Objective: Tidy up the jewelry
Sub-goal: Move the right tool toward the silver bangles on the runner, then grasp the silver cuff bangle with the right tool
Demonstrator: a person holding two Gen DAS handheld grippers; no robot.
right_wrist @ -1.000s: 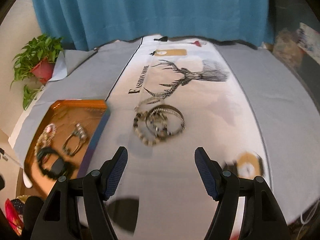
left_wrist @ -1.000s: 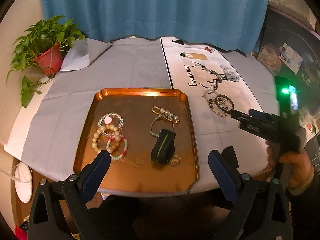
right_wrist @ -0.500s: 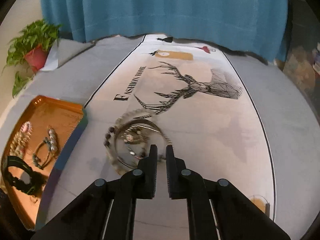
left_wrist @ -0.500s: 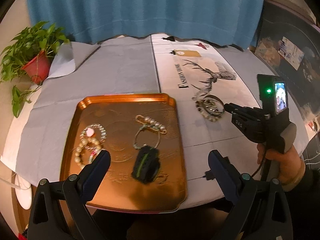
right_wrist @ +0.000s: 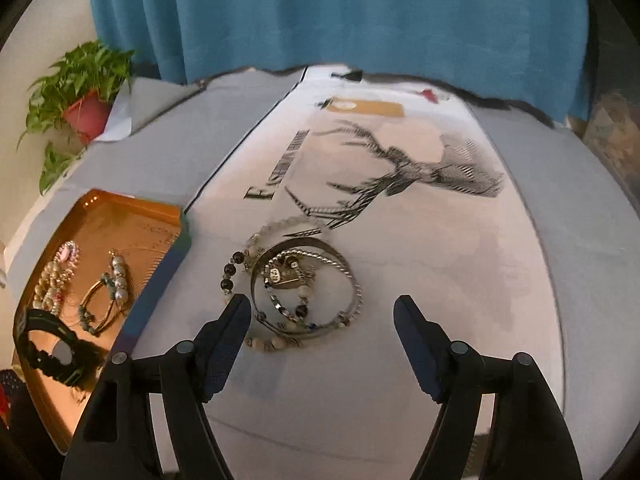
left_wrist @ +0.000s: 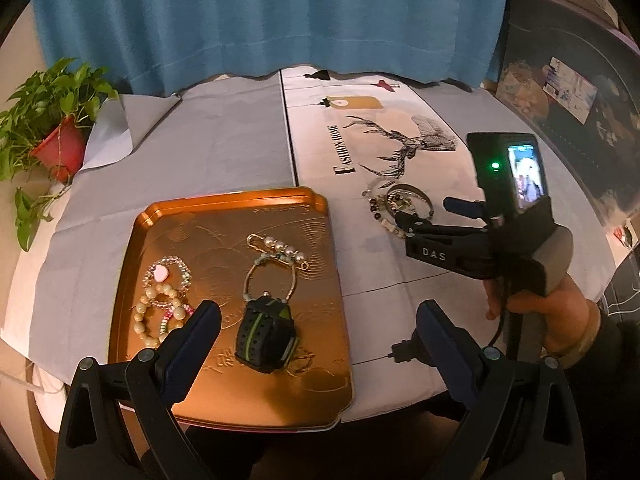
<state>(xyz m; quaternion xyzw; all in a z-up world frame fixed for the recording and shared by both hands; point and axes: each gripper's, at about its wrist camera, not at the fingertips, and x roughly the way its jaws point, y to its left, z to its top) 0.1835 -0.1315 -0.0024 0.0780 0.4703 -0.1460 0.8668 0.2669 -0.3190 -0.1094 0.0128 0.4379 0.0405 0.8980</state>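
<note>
A copper tray holds bead bracelets, a pearl pin with a bangle and a black-and-green watch. My left gripper is open and empty, hovering over the tray's near edge. A pile of bracelets and metal bangles lies on the white runner to the right of the tray. My right gripper is open and empty, its jaws spread just in front of the pile. It also shows in the left wrist view, with one fingertip beside the pile.
A potted plant stands at the table's far left corner. A blue curtain hangs behind the round table. The runner has a deer print. A small black cable plug lies near the front edge.
My right gripper was open, shut half a second ago while closing in on the pile, and is open again now. The left gripper's view has shifted slightly; it stays open.
</note>
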